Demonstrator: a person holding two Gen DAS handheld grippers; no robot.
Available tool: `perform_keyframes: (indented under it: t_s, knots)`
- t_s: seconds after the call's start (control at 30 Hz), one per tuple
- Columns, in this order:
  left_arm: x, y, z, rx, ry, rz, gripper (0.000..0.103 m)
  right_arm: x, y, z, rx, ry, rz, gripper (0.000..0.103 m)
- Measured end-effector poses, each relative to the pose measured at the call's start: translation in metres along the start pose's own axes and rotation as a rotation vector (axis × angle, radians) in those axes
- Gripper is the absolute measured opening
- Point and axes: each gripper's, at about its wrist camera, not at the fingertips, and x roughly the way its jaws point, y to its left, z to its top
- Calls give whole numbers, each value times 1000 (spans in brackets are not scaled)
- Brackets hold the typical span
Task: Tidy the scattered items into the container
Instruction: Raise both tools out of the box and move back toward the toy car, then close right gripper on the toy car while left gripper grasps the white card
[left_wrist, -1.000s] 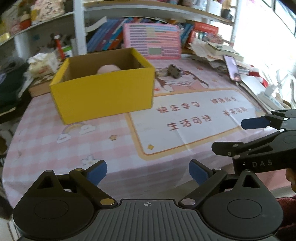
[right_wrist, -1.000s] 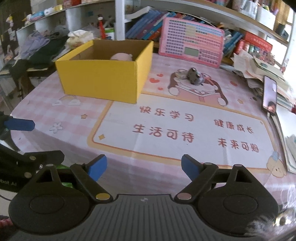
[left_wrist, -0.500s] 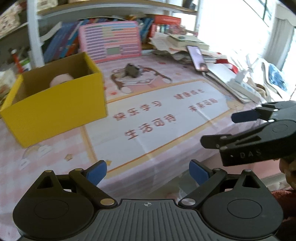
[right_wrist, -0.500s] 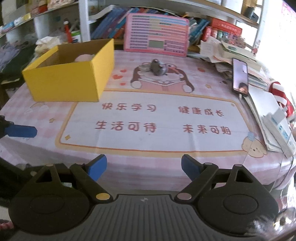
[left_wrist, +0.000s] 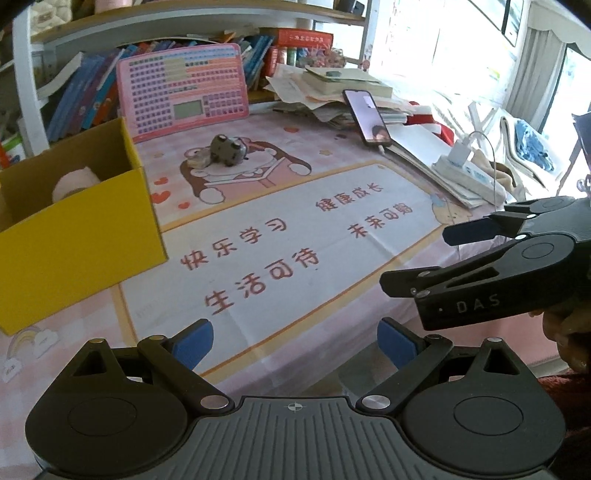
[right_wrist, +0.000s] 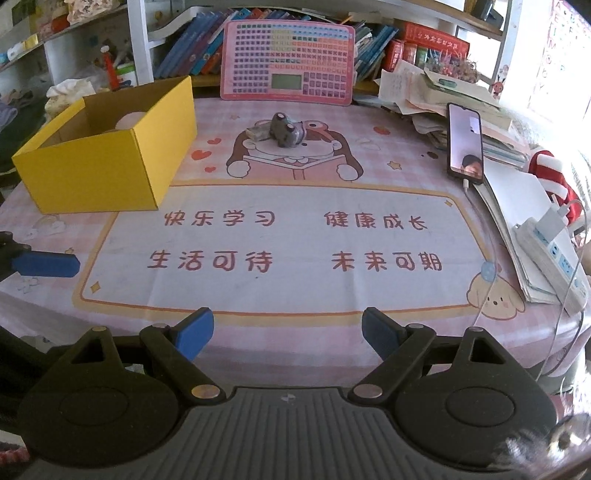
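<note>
both the left gripper (left_wrist: 293, 341) and right gripper (right_wrist: 287, 330) hang wide open and empty at the table's near edge. the grey toy (right_wrist: 284, 129) sits at twelve o'clock, right of the yellow box (right_wrist: 110, 155). best to reach straight ahead and straddle the toy before closing.

Both wrist views low at table edge, facing shelves, sharing yellow box (left_wrist: 74, 236) (right_wrist: 107, 158)

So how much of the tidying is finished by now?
One pinkish item already sits in the yellow box. Nothing is in hand: the left gripper and right gripper are both open and empty, near the table's edge. Left to do: the grey toy and the flat piece beside it.
</note>
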Motion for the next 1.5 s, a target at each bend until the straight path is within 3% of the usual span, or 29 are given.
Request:
perform_keyframes:
  t_s: [0.57, 0.83, 1.27, 1.5]
  knots:
    - [68, -11, 50, 50, 30, -37, 97, 48, -52, 40, 33, 37, 33, 84]
    - [91, -2, 92, -25, -43, 37, 97, 70, -78, 77, 70, -13, 79, 79]
    - [146, 17, 142, -117, -32, 176, 97, 139, -82, 158, -20, -78, 213, 77]
    - [167, 36, 157, -151, 1, 264, 97, 206, -65, 203, -69, -41, 277, 74]
